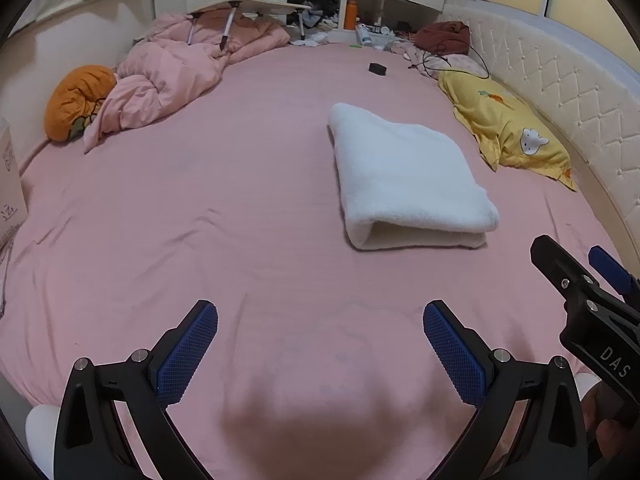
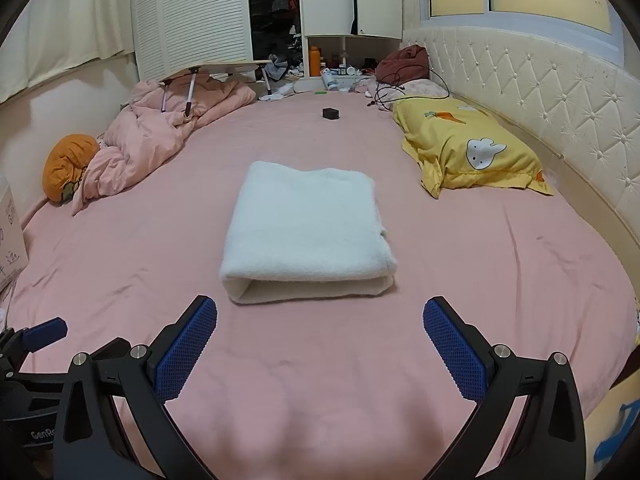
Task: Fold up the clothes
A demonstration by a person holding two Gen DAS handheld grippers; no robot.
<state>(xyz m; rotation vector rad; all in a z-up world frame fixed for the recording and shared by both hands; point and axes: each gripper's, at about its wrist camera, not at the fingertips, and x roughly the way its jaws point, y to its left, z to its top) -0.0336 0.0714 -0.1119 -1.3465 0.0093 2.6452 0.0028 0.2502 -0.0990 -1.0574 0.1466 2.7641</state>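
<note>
White letters "DAS" show on the black body of the right gripper [image 1: 576,268] where it enters the left wrist view, and a partial "GenRo" is readable on the left gripper [image 2: 40,332] at the near left of the right wrist view; writing on the cardboard box [image 2: 10,232] at the far left is too blurred to read. Both sets of jaws stand spread wide and empty over bare pink bedsheet [image 2: 320,360], with open room on every side. The white fleece garment [image 2: 306,236] lies folded into a thick rectangle mid-bed, its open layered edge facing near, well apart from the yellow pillow [image 2: 468,152] to the right and the pink duvet [image 2: 160,136] far left.
</note>
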